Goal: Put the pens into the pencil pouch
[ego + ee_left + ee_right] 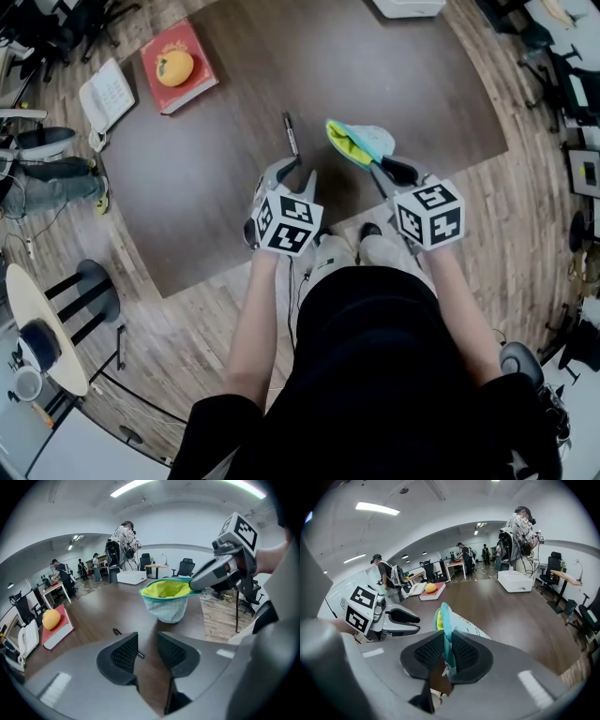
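Red book [200, 86], telephone [107, 95], white box [410, 7] well apart from pen [292, 133]

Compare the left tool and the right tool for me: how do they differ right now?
The left tool has its jaws apart, gripping nothing; the right tool is shut on the rim of the light blue fabric pencil pouch with yellow-green lining. The left tool points at the black pen lying on the brown table; the right tool holds the pouch's mouth open. Both angle downward over the table.

Bright ceiling strip light; strong fisheye edges.
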